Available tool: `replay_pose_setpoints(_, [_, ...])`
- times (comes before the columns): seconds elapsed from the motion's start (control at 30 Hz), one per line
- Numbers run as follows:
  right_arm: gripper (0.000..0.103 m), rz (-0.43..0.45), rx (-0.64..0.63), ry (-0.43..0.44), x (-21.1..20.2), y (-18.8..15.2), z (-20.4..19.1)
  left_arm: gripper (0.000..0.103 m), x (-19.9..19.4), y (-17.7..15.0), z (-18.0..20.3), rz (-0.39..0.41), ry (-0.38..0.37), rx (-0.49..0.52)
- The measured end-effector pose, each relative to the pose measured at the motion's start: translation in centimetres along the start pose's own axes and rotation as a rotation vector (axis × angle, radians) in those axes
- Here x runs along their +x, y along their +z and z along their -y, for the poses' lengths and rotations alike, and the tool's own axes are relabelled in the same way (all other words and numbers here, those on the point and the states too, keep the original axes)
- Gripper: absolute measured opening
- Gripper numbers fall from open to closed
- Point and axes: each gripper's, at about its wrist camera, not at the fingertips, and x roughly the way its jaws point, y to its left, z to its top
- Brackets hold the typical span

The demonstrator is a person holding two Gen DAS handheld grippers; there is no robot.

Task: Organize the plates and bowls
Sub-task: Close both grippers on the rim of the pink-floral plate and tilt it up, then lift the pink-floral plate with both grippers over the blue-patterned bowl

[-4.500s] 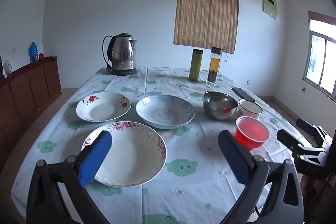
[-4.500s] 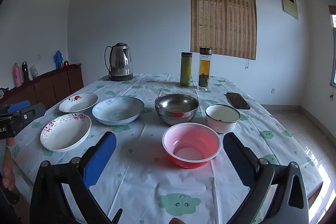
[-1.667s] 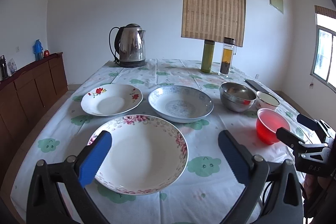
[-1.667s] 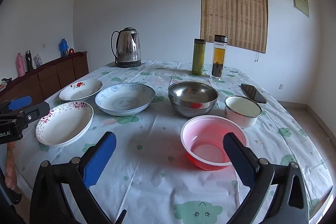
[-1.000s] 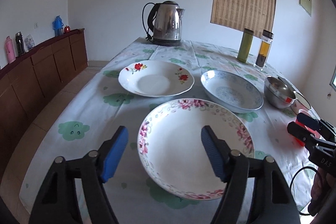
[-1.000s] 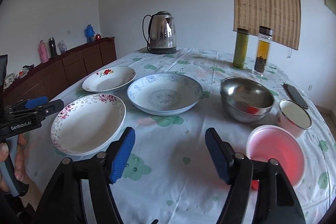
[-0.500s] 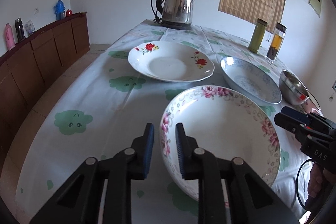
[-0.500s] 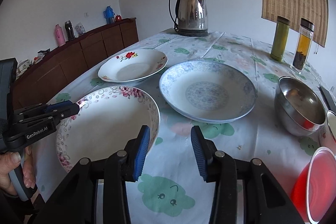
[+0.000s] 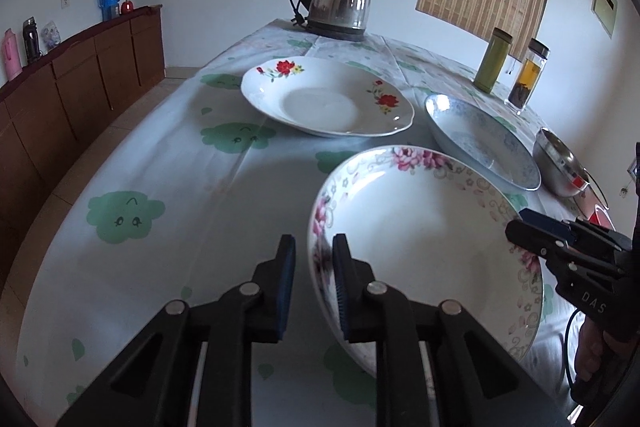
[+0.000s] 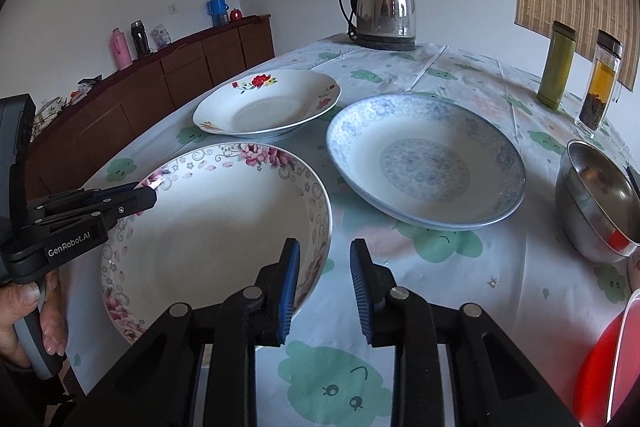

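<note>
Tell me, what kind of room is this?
Most likely a home dining room. A table under a cloud-print plastic tablecloth holds a white plate with red flowers, and a stainless steel electric kettle stands at its far end. A brown wooden sideboard along the wall carries flasks.

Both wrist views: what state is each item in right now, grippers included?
left gripper: nearly closed astride the plate rim, clamp unclear
right gripper: partly open, opposite rim between its fingers
pink-flowered plate: empty
red-flowered plate: empty, flat on table
blue-patterned plate: empty, flat on table
steel bowl: upright
kettle: lid shut
</note>
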Motion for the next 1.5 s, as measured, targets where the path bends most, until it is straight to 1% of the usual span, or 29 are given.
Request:
replay_pose_setpoints(0.13, [0.025,-0.007,0.003,-0.001,0.3,-0.1,0.0,0.017,0.1,0.0,0.2,0.000,-0.003,0.003])
replay_pose_setpoints(0.17, [0.022,-0.007,0.001,0.003,0.4,-0.1,-0.1,0.017,0.1,0.0,0.3,0.000,-0.003,0.008])
replay_pose_setpoints(0.23, [0.017,-0.007,-0.011,0.012,0.5,-0.1,-0.4,0.012,0.1,0.0,0.5,0.001,-0.012,0.017])
replay_pose_setpoints(0.27, [0.015,-0.007,-0.016,0.009,0.5,-0.1,-0.5,0.012,0.1,0.0,0.5,0.003,-0.009,0.020])
replay_pose_setpoints(0.5, [0.015,-0.014,-0.014,0.009,0.6,-0.1,-0.5,0.011,-0.2,0.1,0.6,0.021,-0.022,0.029])
replay_pose_setpoints(0.63, [0.015,-0.031,0.008,0.041,1.1,0.0,0.0,0.011,-0.2,0.1,0.7,0.026,-0.014,0.041])
replay_pose_setpoints(0.77, [0.015,-0.027,-0.002,0.027,1.1,0.0,-0.3,0.010,-0.1,0.1,0.7,0.018,-0.012,0.039])
replay_pose_setpoints(1.0, [0.013,0.006,0.009,0.023,0.3,-0.2,-0.3,0.010,-0.5,0.1,0.7,0.041,-0.014,0.033])
replay_pose_setpoints(1.3, [0.013,-0.012,-0.009,0.026,-0.6,-0.1,-0.2,0.010,-1.2,0.9,1.5,0.061,-0.015,0.046])
replay_pose_setpoints(1.5, [0.013,0.006,-0.031,0.012,-1.6,0.2,0.0,0.010,-1.4,1.5,2.1,0.068,-0.024,0.045])
